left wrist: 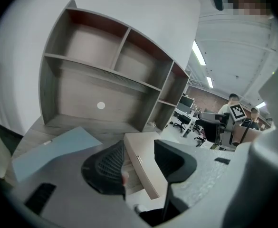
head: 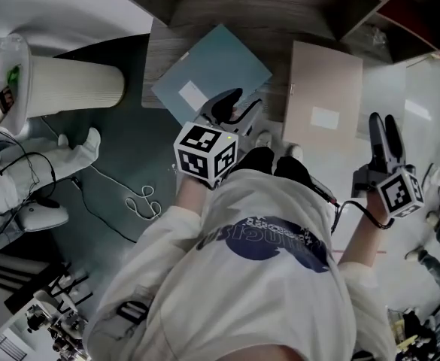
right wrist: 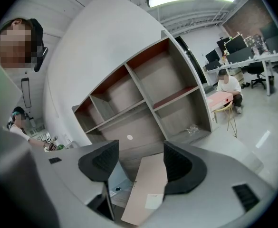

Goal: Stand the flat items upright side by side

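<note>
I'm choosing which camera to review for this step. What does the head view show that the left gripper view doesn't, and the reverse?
Head view only: the white ribbed cylinder and the loose cord on the floor. Left gripper view only: ceiling lights and office desks beyond the shelf unit. Both: the blue flat item and beige flat item lying flat, and the left gripper with jaws apart.

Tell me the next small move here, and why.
Probably ease the left gripper forward until its open, empty jaws straddle the left edge of the beige flat item, then close. In the left gripper view that edge lines up between the jaws. Both it and the blue flat item lie flat, neither upright, and the right gripper is open and empty too.
</note>
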The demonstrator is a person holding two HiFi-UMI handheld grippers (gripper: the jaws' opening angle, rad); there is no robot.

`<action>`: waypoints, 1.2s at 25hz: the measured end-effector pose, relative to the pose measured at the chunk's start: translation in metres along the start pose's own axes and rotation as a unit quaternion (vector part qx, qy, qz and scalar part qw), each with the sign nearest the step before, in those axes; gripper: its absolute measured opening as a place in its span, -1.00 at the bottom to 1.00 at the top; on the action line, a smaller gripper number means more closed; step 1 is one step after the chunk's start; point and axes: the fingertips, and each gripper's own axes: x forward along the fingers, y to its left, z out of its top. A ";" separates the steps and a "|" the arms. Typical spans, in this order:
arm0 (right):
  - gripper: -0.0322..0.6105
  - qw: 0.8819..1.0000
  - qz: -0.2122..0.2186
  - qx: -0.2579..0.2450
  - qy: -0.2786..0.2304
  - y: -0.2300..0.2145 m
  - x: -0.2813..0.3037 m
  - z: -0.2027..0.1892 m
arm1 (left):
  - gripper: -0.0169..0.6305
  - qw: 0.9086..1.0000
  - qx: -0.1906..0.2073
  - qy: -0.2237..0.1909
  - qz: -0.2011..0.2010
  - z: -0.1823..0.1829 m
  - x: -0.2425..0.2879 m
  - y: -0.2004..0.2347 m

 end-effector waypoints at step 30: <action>-0.03 0.993 0.019 0.035 0.109 -0.102 0.001 -0.043 | -0.19 0.948 -0.159 0.272 -0.054 -0.181 0.151 -0.031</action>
